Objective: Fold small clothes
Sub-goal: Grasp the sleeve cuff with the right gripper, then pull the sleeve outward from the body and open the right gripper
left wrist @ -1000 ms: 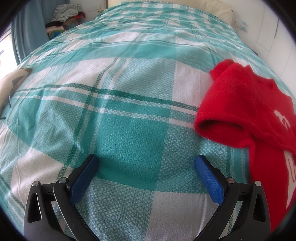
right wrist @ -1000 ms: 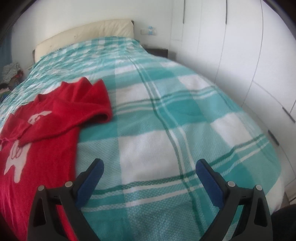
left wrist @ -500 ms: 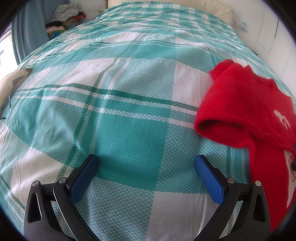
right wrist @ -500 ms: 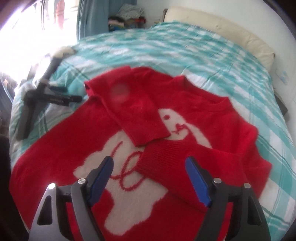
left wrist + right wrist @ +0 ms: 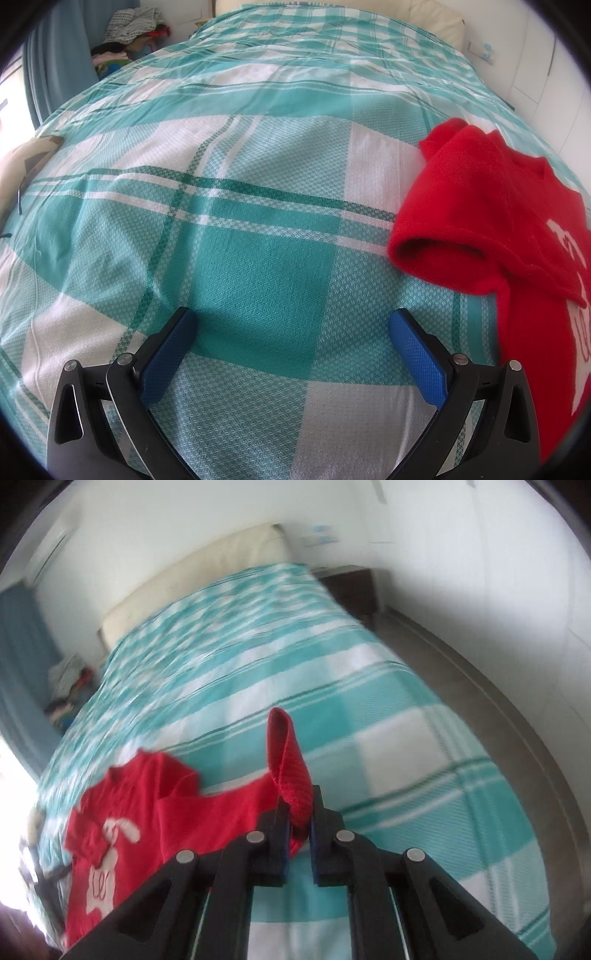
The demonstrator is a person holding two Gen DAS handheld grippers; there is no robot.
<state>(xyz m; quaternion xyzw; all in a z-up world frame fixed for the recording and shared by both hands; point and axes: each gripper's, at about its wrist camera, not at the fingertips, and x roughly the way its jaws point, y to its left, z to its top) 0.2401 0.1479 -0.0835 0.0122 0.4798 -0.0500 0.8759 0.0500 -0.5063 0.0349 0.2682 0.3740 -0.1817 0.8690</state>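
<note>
A small red sweater (image 5: 517,236) with a white animal motif lies on the teal-and-white checked bed (image 5: 258,184), at the right of the left wrist view. My left gripper (image 5: 291,332) is open and empty, low over the bedspread, left of the sweater. My right gripper (image 5: 298,805) is shut on the cuff of a red sleeve (image 5: 286,760) and holds it lifted above the bed, the cuff standing up between the pads. The rest of the sweater (image 5: 140,812) lies at the lower left of the right wrist view, which is motion-blurred.
A cream headboard (image 5: 192,568) stands at the far end of the bed. A pile of clothes (image 5: 129,33) sits beyond the bed's far left corner by a blue curtain (image 5: 55,55). White wardrobe doors (image 5: 498,590) and a floor strip run along the right side.
My right gripper swung over the sweater, shut on a sleeve cuff and lifted it to the right. My left gripper has stayed still and open.
</note>
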